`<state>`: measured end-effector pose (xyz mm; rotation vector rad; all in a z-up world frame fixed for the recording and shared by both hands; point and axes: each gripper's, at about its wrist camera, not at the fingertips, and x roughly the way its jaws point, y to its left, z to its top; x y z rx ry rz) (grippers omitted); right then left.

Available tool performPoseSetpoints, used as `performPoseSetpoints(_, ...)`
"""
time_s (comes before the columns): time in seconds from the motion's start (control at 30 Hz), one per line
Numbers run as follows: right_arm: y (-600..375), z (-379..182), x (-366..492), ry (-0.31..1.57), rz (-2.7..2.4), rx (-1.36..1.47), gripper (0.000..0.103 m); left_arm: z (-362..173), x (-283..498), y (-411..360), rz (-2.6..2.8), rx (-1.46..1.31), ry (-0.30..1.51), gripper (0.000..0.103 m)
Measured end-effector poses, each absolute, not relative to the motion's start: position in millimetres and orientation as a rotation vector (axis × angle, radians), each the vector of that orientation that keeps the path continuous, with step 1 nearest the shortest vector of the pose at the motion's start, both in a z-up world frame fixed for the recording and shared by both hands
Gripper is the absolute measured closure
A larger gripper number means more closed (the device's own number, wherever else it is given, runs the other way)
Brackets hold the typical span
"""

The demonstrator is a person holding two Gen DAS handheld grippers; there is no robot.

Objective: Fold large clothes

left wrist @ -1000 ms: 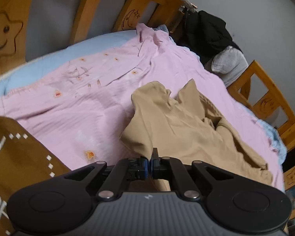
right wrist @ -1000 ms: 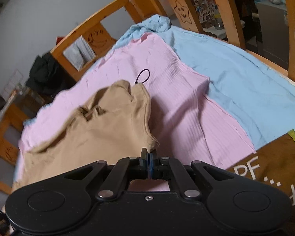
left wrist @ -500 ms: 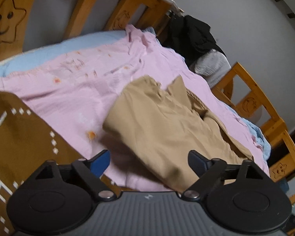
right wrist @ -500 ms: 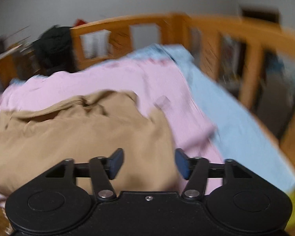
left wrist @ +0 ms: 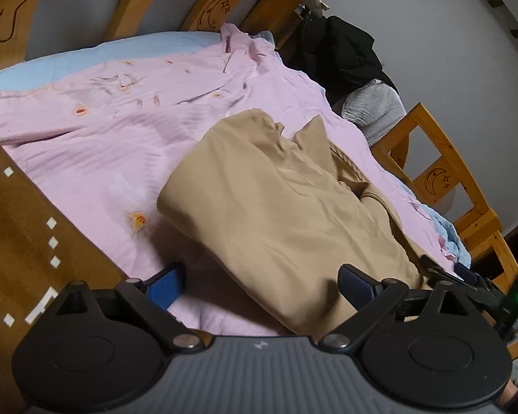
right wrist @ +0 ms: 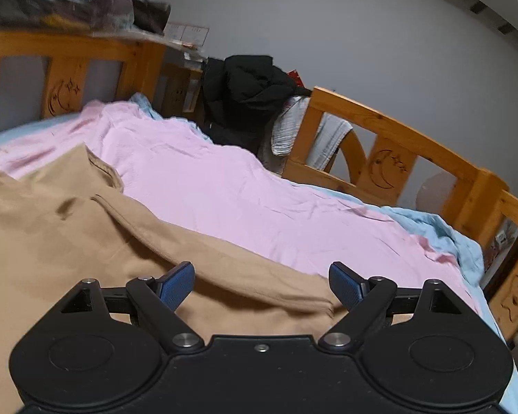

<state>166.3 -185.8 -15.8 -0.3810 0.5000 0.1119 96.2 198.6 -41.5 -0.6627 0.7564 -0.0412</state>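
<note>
A tan garment lies partly folded on a pink sheet on the bed. It also shows in the right wrist view, with a long fold running toward the near edge. My left gripper is open and empty, its blue-padded fingers over the garment's near edge. My right gripper is open and empty, just above the garment's near fold. The right gripper also shows at the right edge of the left wrist view.
A brown printed blanket lies at the near left. Wooden bed rails with moon and star carvings ring the bed. Black and grey clothes hang over the far corner. A light blue sheet shows under the pink one.
Both grippers were shut on the garment's near corners a second ago and have let go and opened. The garment now lies flatter on the bed. The right gripper has swung left to face the far rail.
</note>
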Motion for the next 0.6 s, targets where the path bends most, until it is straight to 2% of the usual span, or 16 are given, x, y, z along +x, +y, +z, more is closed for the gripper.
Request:
performPoseSetpoints(0.13, -176.9, -41.8, 184.3, 0.552, 0.120, -0.422, 0.016, -42.0, 97.7, 190.5, -0.056, -0.601, 0.758, 0.001)
performPoseSetpoints(0.27, -179.0, -37.8, 173.7, 0.553, 0.128, -0.408, 0.016, -40.4, 99.2, 189.8, -0.048, -0.606, 0.764, 0.001)
performPoseSetpoints(0.37, -185.0, -23.8, 145.5, 0.538, 0.129, -0.379, 0.014, -39.7, 99.7, 189.8, -0.042, -0.615, 0.763, 0.001)
performPoseSetpoints(0.47, -191.7, -14.6, 104.9, 0.535, 0.123, -0.378, 0.006, -39.7, 99.3, 187.9, -0.033, -0.608, 0.761, 0.001)
performPoseSetpoints(0.6, -196.3, -22.7, 64.1, 0.514, 0.108, -0.417, 0.005, -39.1, 99.6, 186.8, -0.008, -0.620, 0.756, 0.003)
